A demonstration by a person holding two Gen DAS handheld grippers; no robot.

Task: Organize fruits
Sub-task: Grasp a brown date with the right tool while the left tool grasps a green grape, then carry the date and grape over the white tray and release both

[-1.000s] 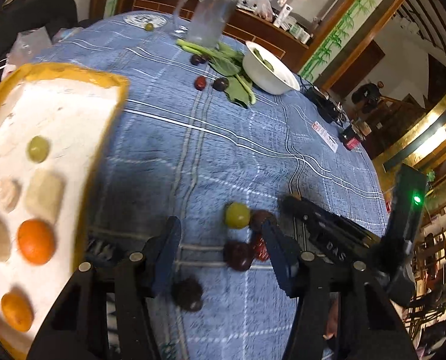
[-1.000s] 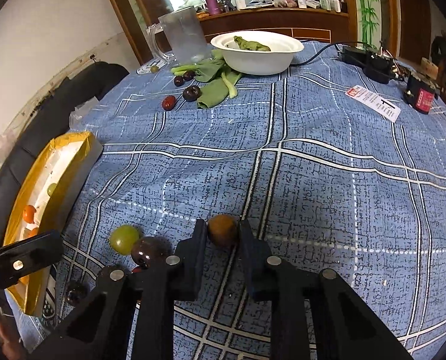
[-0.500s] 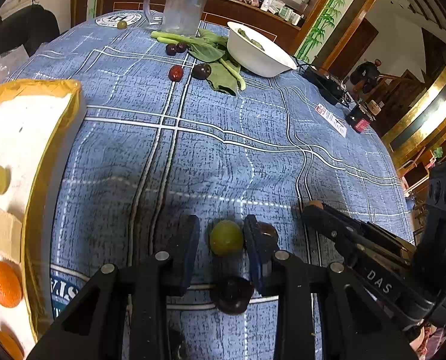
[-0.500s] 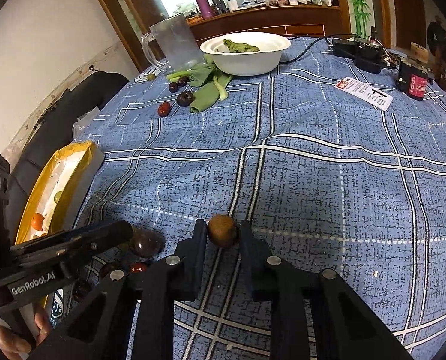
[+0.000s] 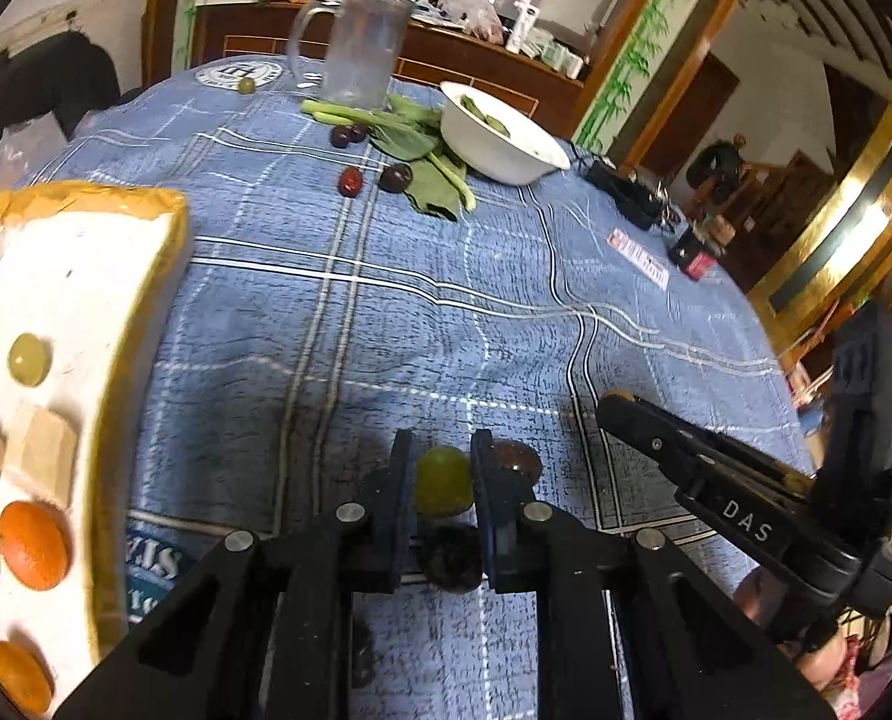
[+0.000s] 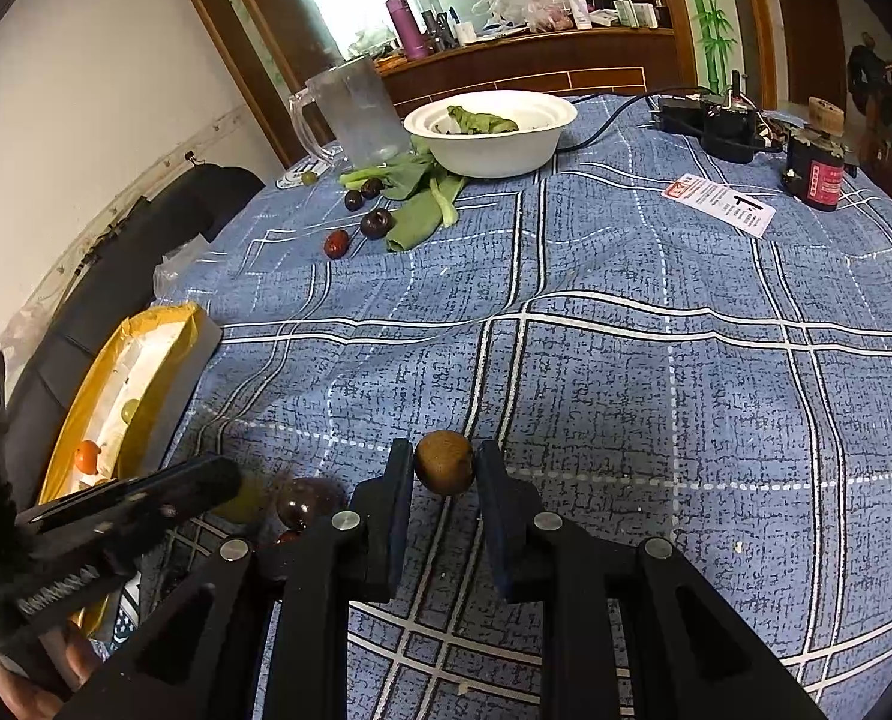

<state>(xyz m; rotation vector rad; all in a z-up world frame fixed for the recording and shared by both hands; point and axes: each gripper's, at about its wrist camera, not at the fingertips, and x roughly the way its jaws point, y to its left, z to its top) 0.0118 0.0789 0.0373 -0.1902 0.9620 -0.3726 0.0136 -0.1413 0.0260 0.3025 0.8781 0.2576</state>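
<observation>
Green grape (image 5: 443, 480) now pinched in left tool (image 5: 443, 483), closed from wide apart a second ago, low over blue surface (image 5: 386, 312). Brown fruit (image 6: 444, 470) clamped in right tool (image 6: 444, 474) as before. Ready for lifting toward yellow tray (image 5: 140, 300).

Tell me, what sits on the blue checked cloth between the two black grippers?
In the right wrist view, a dark purple round fruit lies between the left gripper and the right gripper, with a smaller red fruit beside it.
</observation>
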